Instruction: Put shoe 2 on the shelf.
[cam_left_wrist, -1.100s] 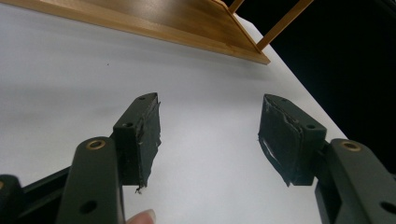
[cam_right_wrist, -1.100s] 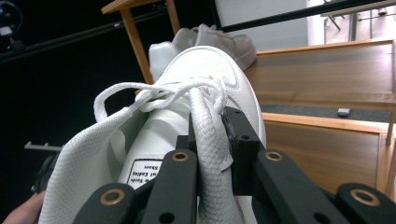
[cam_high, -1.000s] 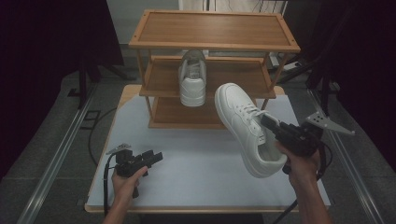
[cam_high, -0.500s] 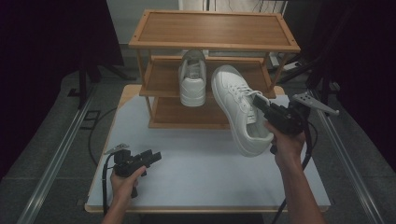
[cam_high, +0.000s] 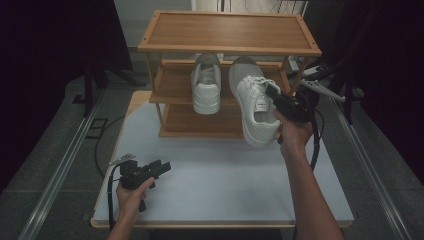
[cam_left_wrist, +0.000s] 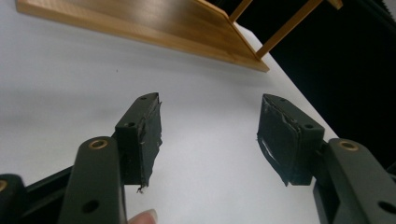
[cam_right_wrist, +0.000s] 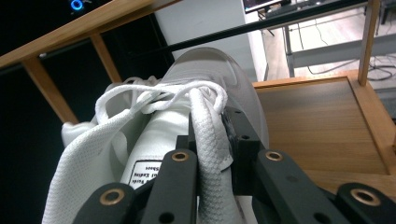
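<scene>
White laced sneaker (cam_high: 252, 102) has moved toward the rack (cam_high: 230, 32), toe leading

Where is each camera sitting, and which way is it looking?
High view: above the table, facing forward and down at the shoe rack; both forearms show.
Left gripper view: on the left claw, low over the white table; open jaws and a fingertip show.
Right gripper view: on the right claw, facing the rack; jaws pinch the white sneaker.
Shared: the rack's wood.

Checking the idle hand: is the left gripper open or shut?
Open: the left gripper has its black jaws spread apart, with bare white table between them.
</scene>
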